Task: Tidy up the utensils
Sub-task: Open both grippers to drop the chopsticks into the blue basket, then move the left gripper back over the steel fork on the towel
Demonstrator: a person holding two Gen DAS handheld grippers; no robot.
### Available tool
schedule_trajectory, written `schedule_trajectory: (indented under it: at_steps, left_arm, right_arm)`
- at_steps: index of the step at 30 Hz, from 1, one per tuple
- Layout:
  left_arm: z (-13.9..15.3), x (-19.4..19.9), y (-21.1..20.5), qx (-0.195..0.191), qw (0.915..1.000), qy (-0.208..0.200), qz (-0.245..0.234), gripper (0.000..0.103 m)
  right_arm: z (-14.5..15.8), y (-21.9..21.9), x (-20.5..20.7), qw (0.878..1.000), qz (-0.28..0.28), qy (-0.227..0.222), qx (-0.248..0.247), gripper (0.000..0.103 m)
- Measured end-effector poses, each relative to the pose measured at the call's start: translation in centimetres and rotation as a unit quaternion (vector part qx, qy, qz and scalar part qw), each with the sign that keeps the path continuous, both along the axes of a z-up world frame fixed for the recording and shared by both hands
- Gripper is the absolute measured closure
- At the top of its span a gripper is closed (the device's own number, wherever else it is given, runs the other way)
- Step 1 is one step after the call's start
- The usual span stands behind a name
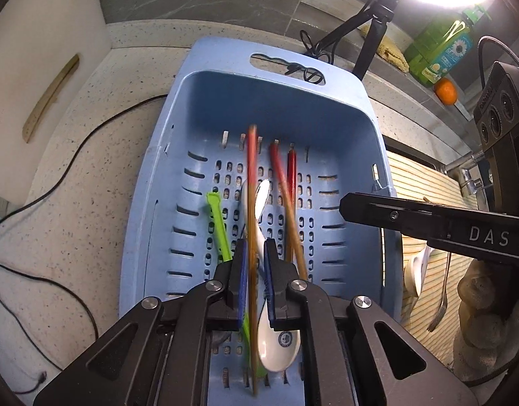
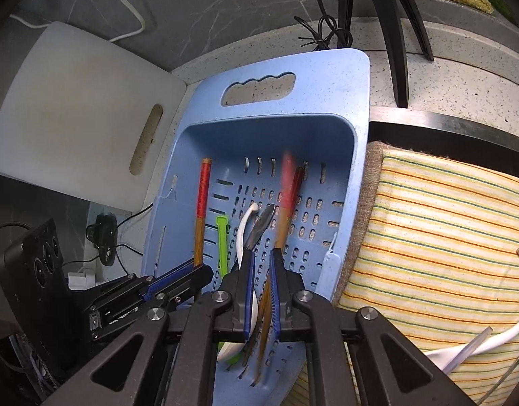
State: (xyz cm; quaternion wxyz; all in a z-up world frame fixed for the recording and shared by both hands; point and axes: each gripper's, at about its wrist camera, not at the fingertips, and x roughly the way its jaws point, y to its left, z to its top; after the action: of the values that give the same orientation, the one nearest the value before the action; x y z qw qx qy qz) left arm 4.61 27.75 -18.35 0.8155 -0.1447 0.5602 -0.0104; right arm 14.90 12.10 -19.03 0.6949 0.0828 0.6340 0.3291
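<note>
A blue slotted basket holds red-topped wooden chopsticks, a white ceramic spoon, a green plastic utensil and a metal spoon. My left gripper hangs over the basket with a blurred red-topped chopstick between its part-open fingers. My right gripper also hangs over the basket, a blurred chopstick between its narrowly parted fingers. The left gripper shows in the right wrist view beside another chopstick.
A striped cloth lies right of the basket with a fork and a white spoon on it. A white cutting board leans at the left. Cables, a lamp stand, a green bottle and an orange stand around.
</note>
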Motion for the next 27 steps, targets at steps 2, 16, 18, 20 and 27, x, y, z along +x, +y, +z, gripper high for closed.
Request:
schedule_trajectory:
  at_steps: [2, 16, 18, 20, 27]
  left_arm:
    - [0.1, -0.2, 0.1, 0.0, 1.0, 0.0, 0.003, 0.095]
    - [3.3, -2.8, -1.9, 0.008, 0.9991, -0.04, 0.009, 0.09]
    - [4.0, -3.2, -2.6, 0.01, 0.9988, -0.048, 0.005, 0.09]
    - [4.7, -3.8, -3.7, 0.011, 0.9984, -0.056, 0.0, 0.09]
    - [6.3, -5.7, -8.3, 0.001, 0.9969, -0.075, -0.025, 0.08]
  right_arm:
    - [0.0, 0.0, 0.0, 1.0, 0.0, 0.002, 0.001, 0.094]
    - [2.5, -3.8, -1.2, 1.0, 0.014, -0.008, 0.025, 0.091]
    - [3.1, -5.1, -1.3, 0.999, 0.013, -0.011, 0.029, 0.09]
    - [3.8, -6.8, -1.5, 0.999, 0.011, -0.015, 0.036, 0.087]
    - [5.8, -14.3, -1.6, 0.998, -0.005, -0.046, 0.039, 0.077]
